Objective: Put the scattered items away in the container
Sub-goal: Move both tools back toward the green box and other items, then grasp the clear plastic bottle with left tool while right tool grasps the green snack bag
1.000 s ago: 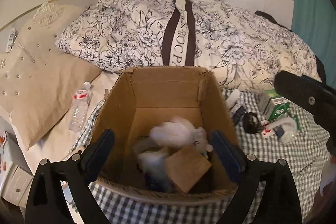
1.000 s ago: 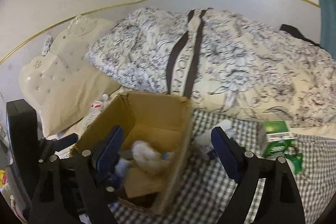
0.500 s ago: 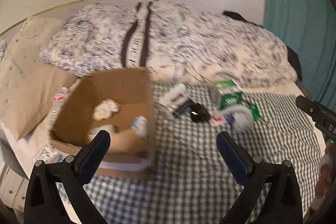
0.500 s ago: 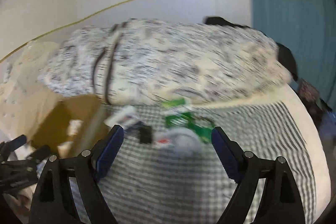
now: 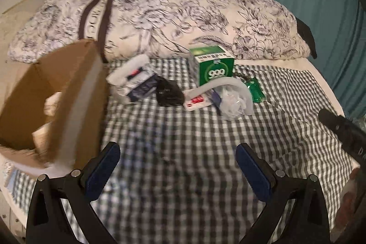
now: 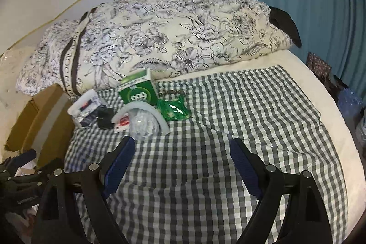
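Both tools, left tool (image 5: 177, 166) and right tool (image 6: 180, 161), spread and empty; brown cardboard box (image 5: 52, 102) to their left partly filled, green carton (image 5: 213, 69) and small clutter ahead remain

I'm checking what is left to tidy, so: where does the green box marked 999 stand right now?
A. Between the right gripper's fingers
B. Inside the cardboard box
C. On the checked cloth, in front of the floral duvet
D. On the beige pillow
C: the green box stands upright on the checked cloth, in front of the floral duvet and among the other loose items, apart from the cardboard box and from both open grippers.
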Tool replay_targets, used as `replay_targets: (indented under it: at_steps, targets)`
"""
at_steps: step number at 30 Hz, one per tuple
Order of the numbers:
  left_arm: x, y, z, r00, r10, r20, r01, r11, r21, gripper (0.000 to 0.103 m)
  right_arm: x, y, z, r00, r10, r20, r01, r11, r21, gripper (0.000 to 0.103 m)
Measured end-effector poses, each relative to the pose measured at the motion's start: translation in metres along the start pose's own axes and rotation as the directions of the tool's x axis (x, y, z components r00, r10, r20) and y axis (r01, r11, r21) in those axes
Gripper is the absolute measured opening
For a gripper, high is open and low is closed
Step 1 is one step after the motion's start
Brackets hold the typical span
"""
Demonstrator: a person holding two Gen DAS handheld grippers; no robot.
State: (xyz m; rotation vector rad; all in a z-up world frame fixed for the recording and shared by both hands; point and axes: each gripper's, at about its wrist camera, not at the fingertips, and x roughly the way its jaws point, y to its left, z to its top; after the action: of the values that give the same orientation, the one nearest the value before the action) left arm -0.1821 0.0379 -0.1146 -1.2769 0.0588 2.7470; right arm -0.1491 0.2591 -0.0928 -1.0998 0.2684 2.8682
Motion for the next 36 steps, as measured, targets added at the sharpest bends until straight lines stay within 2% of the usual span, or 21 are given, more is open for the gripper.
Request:
replay_targets:
  at_steps: [5,11,13,15,18,21,25,28,29,30,36]
  targets:
    - [0.043,-0.025,0.015,0.999,-0.035,-0.029,0.034,0.999,-0.034,0.103,0.023,-0.012,-0.007,0.999,-0.038,-0.034,0.038,0.999,0.025,0.084]
    - [0.093,-0.047,0.037,0.989,-0.144,-0.038,0.135,0.975,-0.177,0.103,0.033,-0.018,-0.014,0.996,-0.07,-0.053,0.071,0.997,0.023,0.083]
    - [0.109,-0.053,0.041,0.989,-0.132,-0.065,0.117,0.975,-0.189,0.102,0.038,-0.018,-0.018,0.994,-0.084,-0.066,0.085,0.996,0.018,0.083]
    - [0.122,-0.056,0.042,0.991,-0.101,-0.085,0.085,0.981,-0.175,0.095,0.043,-0.017,-0.02,0.992,-0.094,-0.085,0.095,0.995,0.005,0.083]
    - [0.135,-0.053,0.042,0.986,-0.14,-0.093,0.119,0.971,-0.208,0.095,0.043,-0.013,-0.021,0.992,-0.09,-0.085,0.089,0.996,-0.01,0.083]
    - [0.149,-0.059,0.05,0.98,-0.161,-0.12,0.135,0.97,-0.202,0.095,0.044,-0.011,-0.021,0.993,-0.083,-0.085,0.082,0.996,-0.017,0.083]
    - [0.172,-0.069,0.062,0.972,-0.145,-0.182,0.107,0.973,-0.206,0.094,0.047,-0.009,-0.024,0.992,-0.084,-0.094,0.082,0.996,-0.021,0.083]
    - [0.187,-0.07,0.063,0.968,-0.114,-0.224,0.075,0.982,-0.174,0.083,0.048,-0.01,-0.026,0.99,-0.1,-0.1,0.098,0.995,-0.032,0.083]
    - [0.19,-0.066,0.061,0.968,-0.099,-0.231,0.061,0.984,-0.167,0.07,0.048,-0.011,-0.025,0.99,-0.102,-0.102,0.099,0.995,-0.03,0.083]
    - [0.189,-0.062,0.06,0.971,-0.095,-0.22,0.06,0.985,-0.163,0.065,0.048,-0.012,-0.025,0.989,-0.103,-0.103,0.101,0.995,-0.027,0.083]
    - [0.145,-0.028,0.042,0.973,-0.161,-0.167,0.142,0.983,-0.118,0.065,0.054,-0.013,-0.023,0.991,-0.088,-0.102,0.087,0.996,-0.016,0.083]
